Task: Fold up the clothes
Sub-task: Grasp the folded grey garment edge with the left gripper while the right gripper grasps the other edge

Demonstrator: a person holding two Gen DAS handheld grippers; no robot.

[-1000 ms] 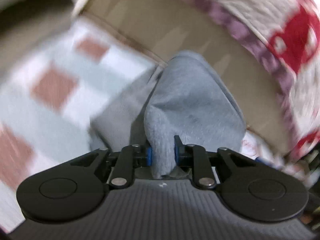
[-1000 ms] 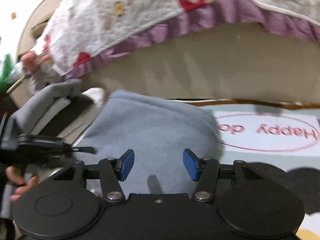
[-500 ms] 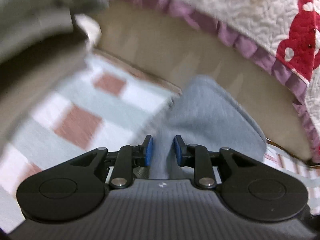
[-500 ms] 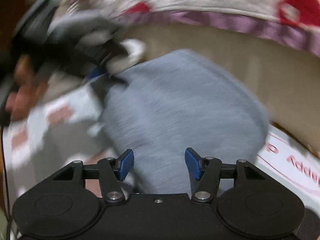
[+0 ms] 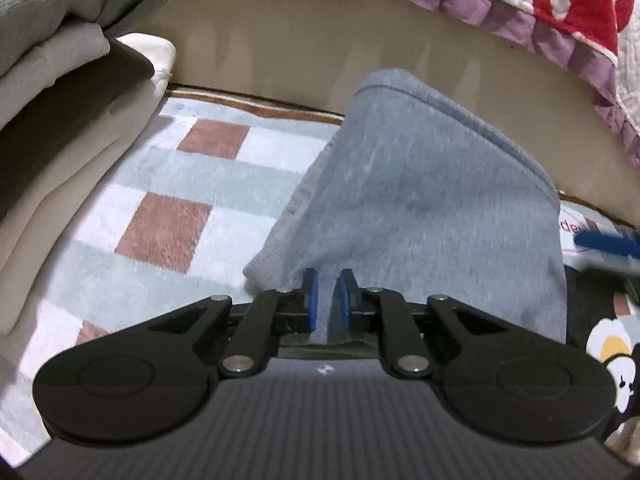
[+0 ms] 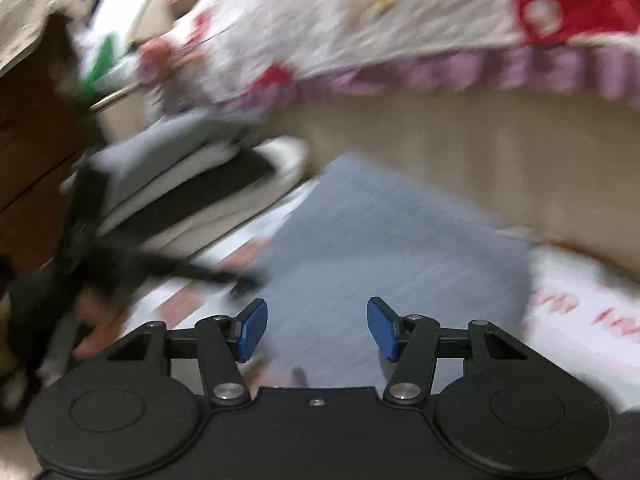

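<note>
The grey garment (image 5: 424,208) lies on the checked rug (image 5: 168,216), beside the stack of folded clothes (image 5: 60,80) and just in front of the bed's beige side (image 5: 288,48). The left tool (image 5: 325,305) is closing on the garment's near edge: cloth sits between its blue pads, which are nearly together and look pressed on it. The right tool (image 6: 317,329) hangs released over the garment's near part (image 6: 384,256), jaws wide, with the gap easing in slightly and nothing between them.

The step in hand looks like gathering the near edge for the next fold. To do it well, the left tool should pinch every layer of that hem, not only the top one. The right tool should take the same edge further from the stack, so both lift evenly and the fold lands square
</note>
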